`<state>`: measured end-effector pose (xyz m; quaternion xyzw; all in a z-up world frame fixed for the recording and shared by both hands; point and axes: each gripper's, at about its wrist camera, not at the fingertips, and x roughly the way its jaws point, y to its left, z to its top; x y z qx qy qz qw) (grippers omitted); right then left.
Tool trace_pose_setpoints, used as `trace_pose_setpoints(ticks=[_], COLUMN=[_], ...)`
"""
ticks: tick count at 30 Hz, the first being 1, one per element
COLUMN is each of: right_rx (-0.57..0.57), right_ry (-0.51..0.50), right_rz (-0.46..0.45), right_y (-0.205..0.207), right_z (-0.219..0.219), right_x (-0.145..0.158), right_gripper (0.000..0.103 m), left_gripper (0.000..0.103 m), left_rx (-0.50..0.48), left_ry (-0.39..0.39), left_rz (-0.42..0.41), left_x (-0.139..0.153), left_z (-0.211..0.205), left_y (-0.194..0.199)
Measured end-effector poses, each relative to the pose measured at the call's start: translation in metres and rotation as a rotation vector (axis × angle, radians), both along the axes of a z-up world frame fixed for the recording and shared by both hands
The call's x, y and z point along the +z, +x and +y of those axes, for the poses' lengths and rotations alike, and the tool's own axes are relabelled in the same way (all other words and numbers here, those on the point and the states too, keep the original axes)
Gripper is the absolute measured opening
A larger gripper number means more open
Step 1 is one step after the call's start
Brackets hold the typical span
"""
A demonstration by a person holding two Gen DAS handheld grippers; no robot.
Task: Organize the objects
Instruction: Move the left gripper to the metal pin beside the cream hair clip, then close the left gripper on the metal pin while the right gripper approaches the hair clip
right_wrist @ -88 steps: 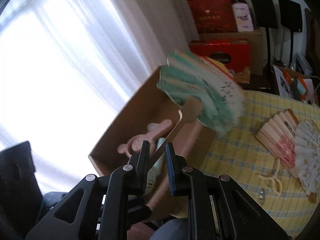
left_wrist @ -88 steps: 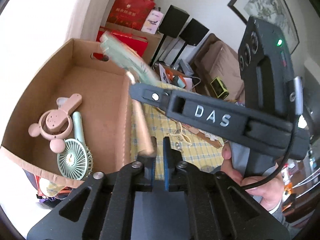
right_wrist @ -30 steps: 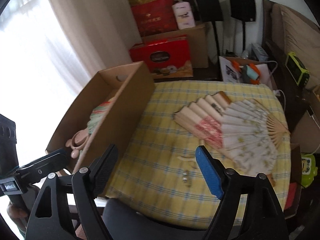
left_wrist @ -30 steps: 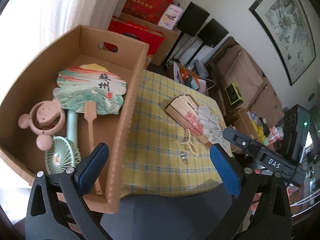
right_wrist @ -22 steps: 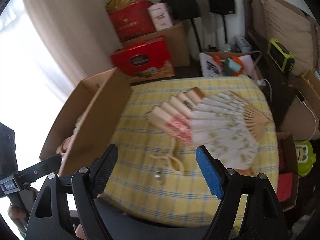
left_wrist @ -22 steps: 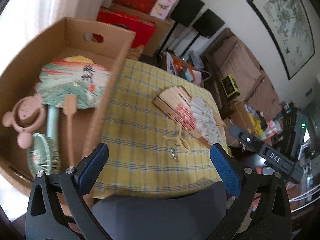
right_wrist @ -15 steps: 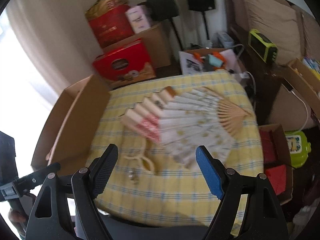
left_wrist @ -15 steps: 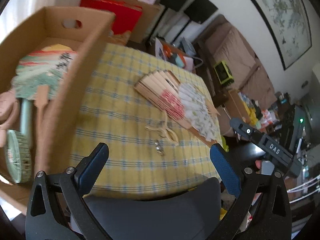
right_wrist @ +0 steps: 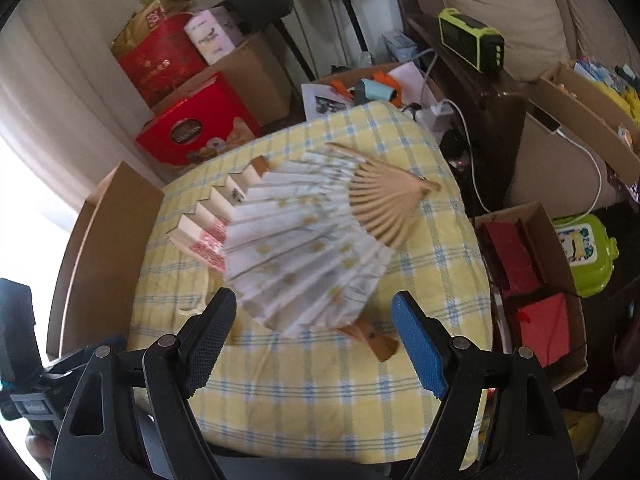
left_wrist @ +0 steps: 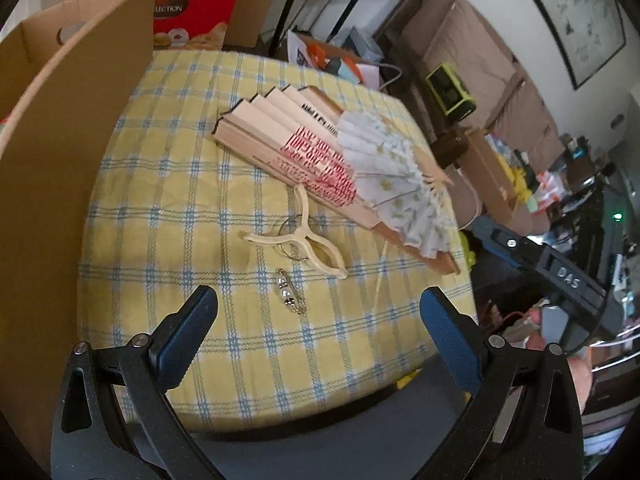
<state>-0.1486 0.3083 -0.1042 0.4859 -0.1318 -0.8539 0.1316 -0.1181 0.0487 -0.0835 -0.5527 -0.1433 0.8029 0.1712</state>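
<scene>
A white folding fan [right_wrist: 304, 240] with gold marks lies open on the yellow checked table [right_wrist: 320, 392], partly over a tan folding fan with red print [left_wrist: 288, 140]. A cream plastic fan stand [left_wrist: 298, 236] with a metal ring and a small metal clasp [left_wrist: 288, 292] lie in front of the fans. The cardboard box [left_wrist: 52, 128] stands at the table's left edge; its inside is hidden. My left gripper [left_wrist: 316, 332] is open and empty above the near table edge. My right gripper [right_wrist: 316, 340] is open and empty just above the white fan's near edge.
Red gift boxes [right_wrist: 192, 128] and cardboard boxes stand behind the table. A sofa [left_wrist: 472, 68] and a green radio [right_wrist: 476, 40] are at the right. An open box with red items [right_wrist: 528, 280] sits on the floor to the right.
Both grippers let go of the round green fan, which was left in the box, and opened wide. Both have swung right, away from the box and towards the folding fans.
</scene>
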Motion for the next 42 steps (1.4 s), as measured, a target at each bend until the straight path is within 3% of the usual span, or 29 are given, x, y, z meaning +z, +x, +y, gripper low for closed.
trace_pose_setpoints(ticks=[7,12,15,20,23,27,31,42], right_rx=[-0.01,0.023,0.048,0.097,0.117,0.137,0.155,0.226], right_ry=[-0.014,0.001,0.018,0.033,0.035,0.038,0.049,0.079], right_rz=[-0.018,0.018,0.035,0.024,0.017,0.013,0.014,0.01], right_y=[0.0,0.007,0.009,0.01,0.009,0.011,0.013,0.013], right_z=[0.013,0.004,-0.006,-0.024,-0.033,-0.043,-0.053,-0.085], right_x=[-0.014,-0.005,0.001,0.001,-0.001,-0.002,-0.002,-0.009], right_gripper=[0.081,0.075,0.067,0.05,0.047,0.044,0.043,0.04], left_gripper=[0.101,0.098,0.09,0.06,0.037,0.027,0.009,0.007], left_rx=[-0.009,-0.029,-0.04,-0.069,-0.09,-0.101,-0.089,-0.062], left_ry=[-0.048,-0.115,-0.135,-0.164,-0.171,-0.18,-0.186,-0.116], left_rz=[-0.048,-0.042,-0.045,-0.052,-0.077,-0.08,-0.077,-0.06], left_x=[-0.023,-0.031,-0.033,-0.037,-0.042,-0.045,-0.047,-0.032], left_z=[0.005,0.01,0.013,0.023,0.029,0.033,0.032,0.011], left_y=[-0.008,-0.005,-0.004,-0.004,-0.007,-0.009,-0.011,-0.005])
